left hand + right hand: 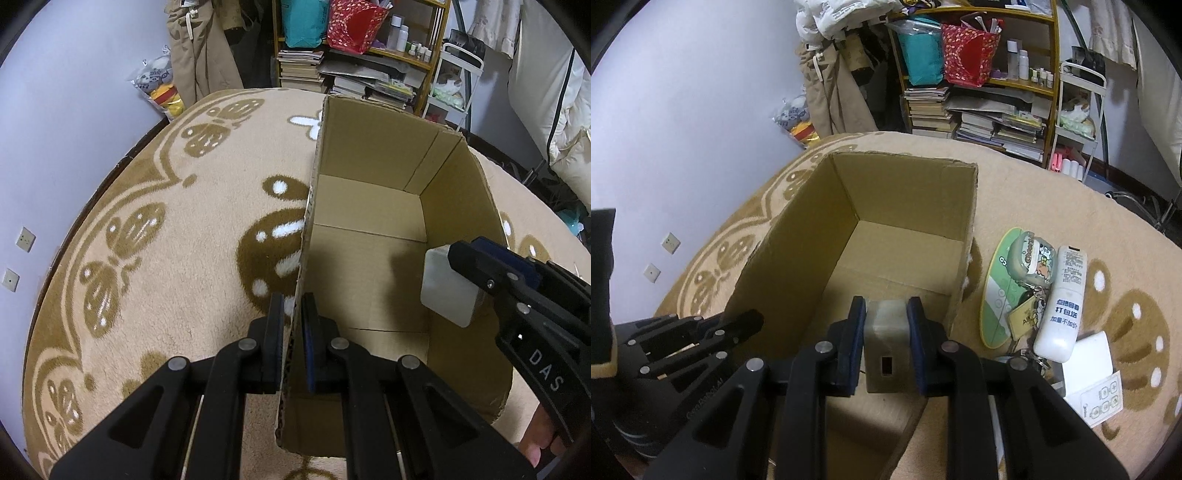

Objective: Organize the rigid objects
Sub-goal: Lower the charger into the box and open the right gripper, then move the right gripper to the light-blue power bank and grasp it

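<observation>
Left wrist view: the left gripper (293, 314) is closed on the near left wall of the open cardboard box (369, 258), 1 finger outside and 1 inside, pinching the cardboard. The box stands on a beige patterned rug (177, 236). The right gripper (885, 314) is clamped on a white adapter (884, 343), held over the near right part of the box, above its floor; whether the adapter touches the box I cannot tell. The box holds nothing else that shows. Right wrist view: right of the box, on the rug, lie a green oval card (995, 291), a cartoon case with keyring (1030, 258), a white remote (1062, 299), and a white block (1089, 356), close together.
</observation>
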The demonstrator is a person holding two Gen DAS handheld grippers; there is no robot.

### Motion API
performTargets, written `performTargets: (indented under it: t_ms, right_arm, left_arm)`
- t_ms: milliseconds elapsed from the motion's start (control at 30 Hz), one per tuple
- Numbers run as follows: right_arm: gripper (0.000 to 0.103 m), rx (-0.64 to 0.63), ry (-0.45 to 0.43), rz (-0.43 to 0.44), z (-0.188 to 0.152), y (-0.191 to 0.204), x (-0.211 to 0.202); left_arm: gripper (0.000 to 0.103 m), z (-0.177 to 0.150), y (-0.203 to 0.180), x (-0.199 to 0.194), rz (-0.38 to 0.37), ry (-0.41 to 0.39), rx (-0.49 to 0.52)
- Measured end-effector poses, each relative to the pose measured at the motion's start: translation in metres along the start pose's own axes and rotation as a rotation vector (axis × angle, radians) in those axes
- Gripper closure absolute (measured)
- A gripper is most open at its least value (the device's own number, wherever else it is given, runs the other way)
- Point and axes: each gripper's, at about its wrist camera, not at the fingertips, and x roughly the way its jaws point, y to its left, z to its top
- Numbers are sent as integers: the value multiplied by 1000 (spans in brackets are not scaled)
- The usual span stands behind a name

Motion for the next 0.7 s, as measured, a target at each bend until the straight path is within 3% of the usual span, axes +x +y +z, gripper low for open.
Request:
performTargets:
  t_ms: [200,267,367,433,500,700]
  right_arm:
    - [77,5,-15,3,0,-1,-6]
    - [71,16,-18,4,0,-3,-11]
    - [53,22,-52,25,1,-7,-23]
    - [29,18,-82,12,2,-8,-33]
    - [19,16,-110,-2,3,-8,-41]
    - [8,-1,-109,-54,5,-20,-56]
  left_arm:
    - [95,0,-1,-1,5,4,4]
    - [95,0,-1,-2,3,5,1]
    - [95,-1,-2,-3,11,-1,12]
    - [95,-2,-2,-3,12,-1,13]
    - [95,-2,-2,-3,10,-1,10]
    - [95,-2,-3,-3,11,0,10]
